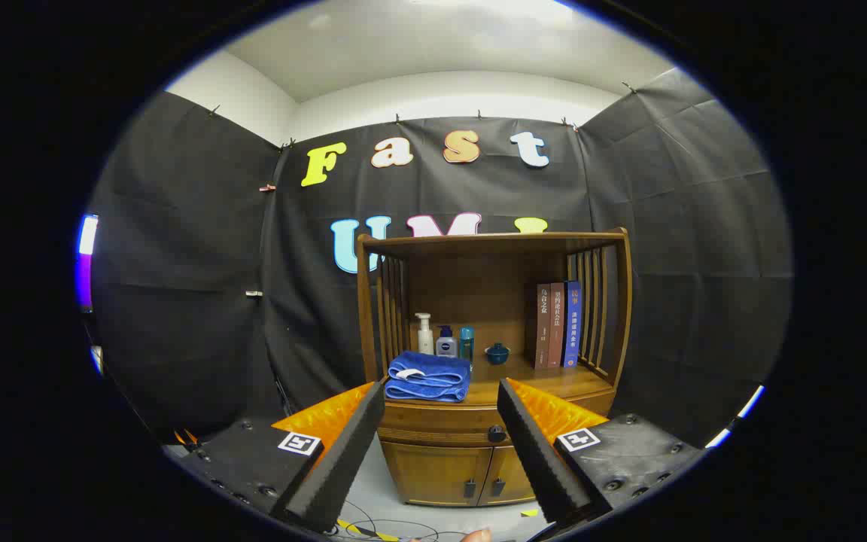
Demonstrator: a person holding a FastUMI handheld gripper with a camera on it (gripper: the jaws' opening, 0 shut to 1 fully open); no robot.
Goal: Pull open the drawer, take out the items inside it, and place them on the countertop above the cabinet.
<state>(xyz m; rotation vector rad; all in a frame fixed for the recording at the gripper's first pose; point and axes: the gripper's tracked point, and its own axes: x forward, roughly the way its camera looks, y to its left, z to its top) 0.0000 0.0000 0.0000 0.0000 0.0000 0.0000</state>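
1. Two fingers (347,452) of our hand-held gripper (441,395) stand spread wide apart, released, holding nothing and touching nothing.
2. We see the wooden cabinet (490,361) straight ahead, beyond the fingertips, framed in the gap between them.
3. We find the drawer (437,435) under the tabletop (546,384), fully shut, its dark knob (496,433) just beside the inner edge of the right finger in our view, though clearly farther off. What lies inside it we cannot tell.
4. We see two closed cupboard doors (457,473) below the drawer, each with a small dark handle near the middle seam.
5. We count these on the tabletop: a folded blue towel (428,378) at the front left, close to the front edge; behind it a white pump bottle (424,334), a blue-and-white bottle (446,342) and a teal bottle (466,342) standing close together; a small dark blue bowl (497,353) near the middle; three upright books (557,325) against the slatted right side.
6. We note bare tabletop in front of the bowl and books, right of the towel.
7. We see open pale floor (373,497) in front of the cabinet, with thin cables (396,528) lying near us, and black cloth walls (200,286) well apart from both sides of the cabinet.
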